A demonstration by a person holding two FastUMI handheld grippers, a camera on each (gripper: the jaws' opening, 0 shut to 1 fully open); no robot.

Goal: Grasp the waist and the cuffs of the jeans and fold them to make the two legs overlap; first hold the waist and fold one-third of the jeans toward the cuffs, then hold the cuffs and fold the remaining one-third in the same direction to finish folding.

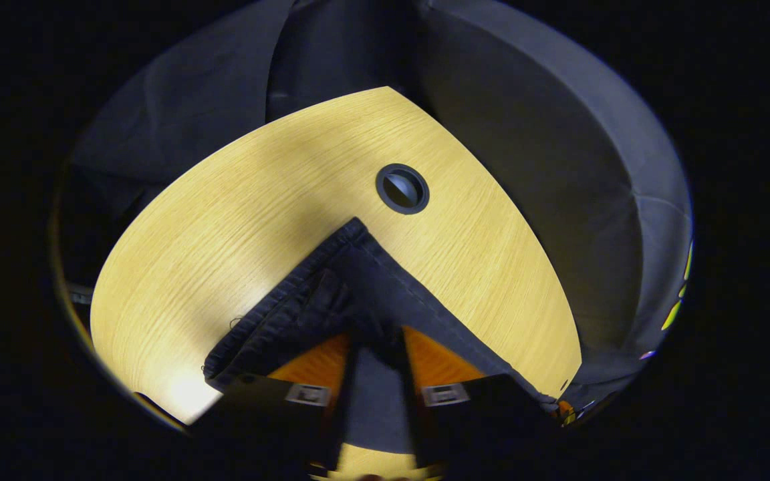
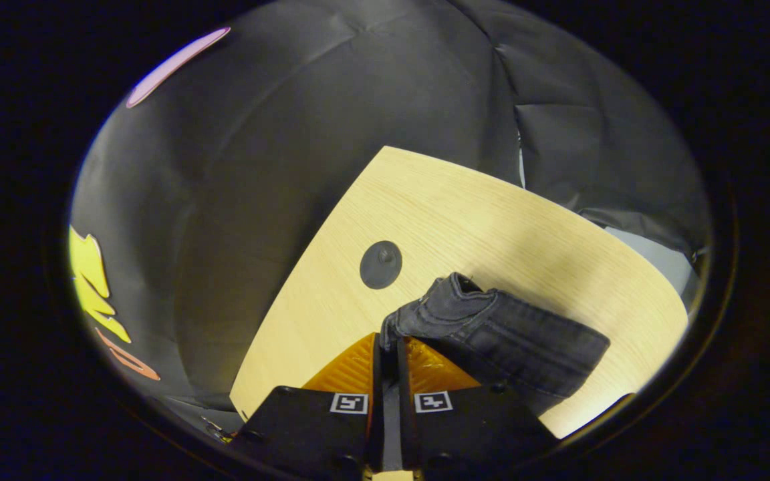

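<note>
Dark jeans [image 1: 358, 287] lie over my left gripper [image 1: 376, 337] in the left gripper view, a stitched, hemmed corner pointing away across the table. Both fingers [image 1: 311, 367] press on the cloth, which runs down between them. In the right gripper view, a thick folded band of the jeans [image 2: 505, 334] hangs off to the right above the table. My right gripper [image 2: 390, 342] is shut on its near end, with the fingers [image 2: 351, 371] almost together. I cannot tell whether either held edge is the waist or a cuff.
The table [image 1: 224, 220] is light wood with a round black cable grommet [image 1: 402, 188] beyond the jeans corner. In the right gripper view the same kind of grommet [image 2: 380, 264] sits left of the cloth on the table [image 2: 465, 207]. Black cloth walls stand behind the table's edges.
</note>
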